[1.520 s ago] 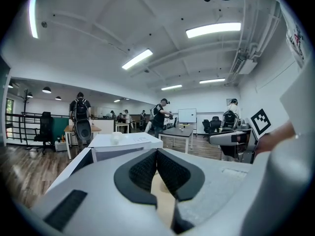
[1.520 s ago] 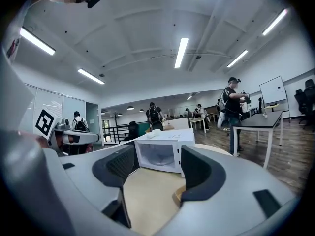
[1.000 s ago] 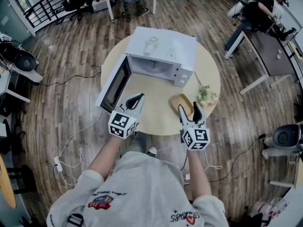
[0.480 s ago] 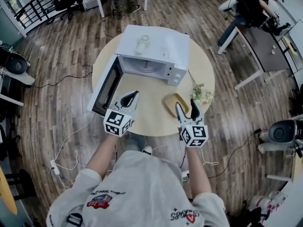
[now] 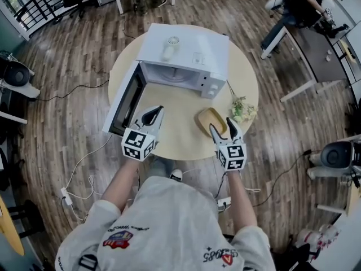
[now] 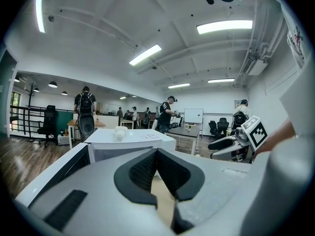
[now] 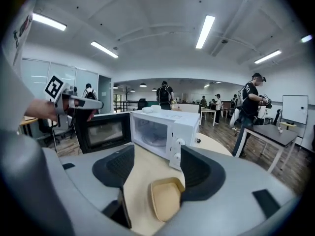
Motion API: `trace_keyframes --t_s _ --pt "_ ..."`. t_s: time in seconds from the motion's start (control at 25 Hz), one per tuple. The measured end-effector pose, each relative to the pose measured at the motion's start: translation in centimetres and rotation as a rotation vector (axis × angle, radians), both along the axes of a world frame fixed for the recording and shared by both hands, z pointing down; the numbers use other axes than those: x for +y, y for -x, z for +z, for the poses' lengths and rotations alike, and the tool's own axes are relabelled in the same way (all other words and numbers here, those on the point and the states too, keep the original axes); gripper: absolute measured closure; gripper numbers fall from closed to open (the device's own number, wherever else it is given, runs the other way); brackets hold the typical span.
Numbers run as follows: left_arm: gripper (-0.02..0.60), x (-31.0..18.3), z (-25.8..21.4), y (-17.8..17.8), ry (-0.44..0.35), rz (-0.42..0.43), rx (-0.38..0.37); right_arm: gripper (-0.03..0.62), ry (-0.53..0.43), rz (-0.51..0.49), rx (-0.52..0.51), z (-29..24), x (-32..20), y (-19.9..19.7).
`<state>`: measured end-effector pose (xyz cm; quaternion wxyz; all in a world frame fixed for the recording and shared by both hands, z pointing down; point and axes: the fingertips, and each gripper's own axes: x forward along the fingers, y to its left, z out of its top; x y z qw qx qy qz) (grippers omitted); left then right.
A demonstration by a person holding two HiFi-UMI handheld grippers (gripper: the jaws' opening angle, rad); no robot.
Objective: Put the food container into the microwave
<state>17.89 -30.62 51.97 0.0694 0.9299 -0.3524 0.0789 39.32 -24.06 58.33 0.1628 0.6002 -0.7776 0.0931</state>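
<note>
Food container [image 5: 211,121] (light, thin-walled, likely flexible) at 12 o'clock of spread right gripper [image 5: 221,125]: pinch near rim. Left gripper [image 5: 153,115] pressed together, empty.

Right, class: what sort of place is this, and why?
Probably an open office or lab: a desk, an office chair and a whiteboard, with a microwave on a round table.

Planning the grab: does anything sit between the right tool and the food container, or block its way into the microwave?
Nothing visible: bare table lies between the right tool and the food container, and the microwave door stands open.
</note>
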Motion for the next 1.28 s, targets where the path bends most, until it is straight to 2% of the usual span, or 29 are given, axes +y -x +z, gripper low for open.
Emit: trace_keyframes --t_s 0.12,0.32,0.52,0.72,1.0,1.28 --pt "0.577 -0.2 0.6 0.4 0.014 -0.005 -0.005 0.315 0.071 -0.033 0.046 2.8 0.1 -0.1" --pt "0.577 -0.5 1.5 1.3 0.028 -0.018 -0.007 0.303 0.236 -0.133 0.187 8.3 1.3 1.0" --pt "0.577 -0.6 1.9 2.4 0.034 -0.035 -0.006 0.315 0.397 -0.201 0.230 14.2 2.8 1.4" --pt "0.577 -0.3 2.5 3.8 0.042 -0.061 -0.011 0.306 0.535 -0.269 0.334 18.7 4.5 0.5" --pt "0.577 0.3 2.8 5.7 0.047 -0.099 -0.019 0.310 0.645 -0.434 0.583 22.7 5.7 -0.3" --pt "0.577 -0.1 2.9 8.2 0.052 -0.143 -0.028 0.321 0.740 -0.432 0.609 25.1 5.4 -1.1"
